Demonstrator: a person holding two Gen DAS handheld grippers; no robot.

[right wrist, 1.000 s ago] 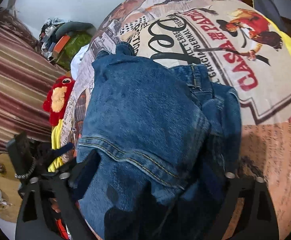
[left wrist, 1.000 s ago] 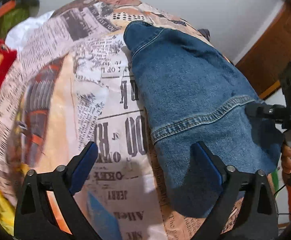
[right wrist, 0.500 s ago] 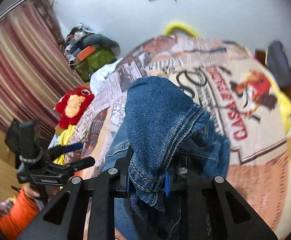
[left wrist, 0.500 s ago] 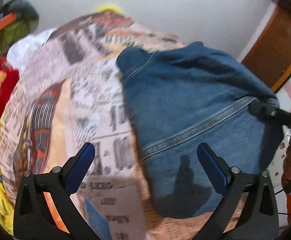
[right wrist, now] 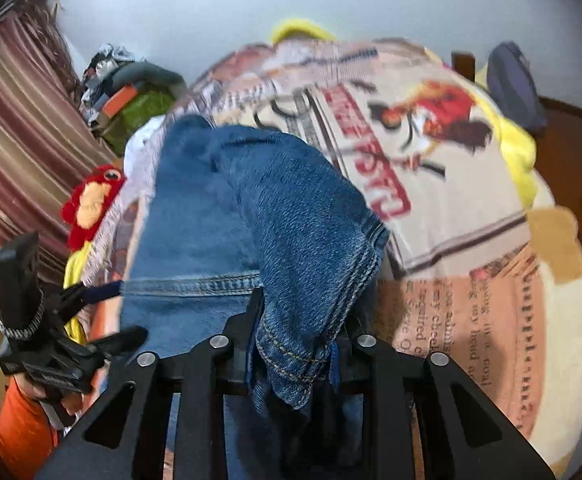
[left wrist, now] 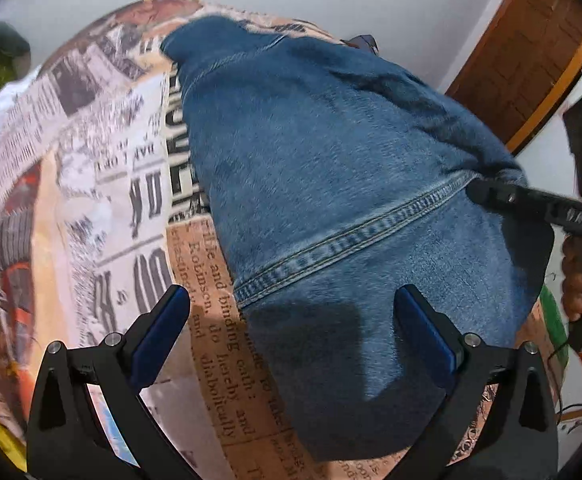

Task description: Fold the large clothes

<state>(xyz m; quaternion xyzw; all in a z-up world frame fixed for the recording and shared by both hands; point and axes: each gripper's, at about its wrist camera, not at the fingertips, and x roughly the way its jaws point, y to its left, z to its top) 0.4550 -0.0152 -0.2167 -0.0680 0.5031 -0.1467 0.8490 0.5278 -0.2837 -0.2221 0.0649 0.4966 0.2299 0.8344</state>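
While the jeans [left wrist: 331, 208] lie lengthwise on the bed's printed cover [left wrist: 103, 200], toward its near edge, the right tool [right wrist: 291, 344] pinches a bunched hem of denim, its jaws easing apart slightly with cloth between them, probably to lift that end over for a fold. The left tool [left wrist: 291, 320] hangs wide open above the jeans' near end, holding nothing, likely ready to pin or take the opposite edge.

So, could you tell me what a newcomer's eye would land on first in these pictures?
The blue denim garment, spread over the middle of the newspaper-print bedspread. Next, the right gripper, clamped on a bunched hem of it, while the left gripper hovers wide open above its near edge. A red plush toy sits at the bed's left side.
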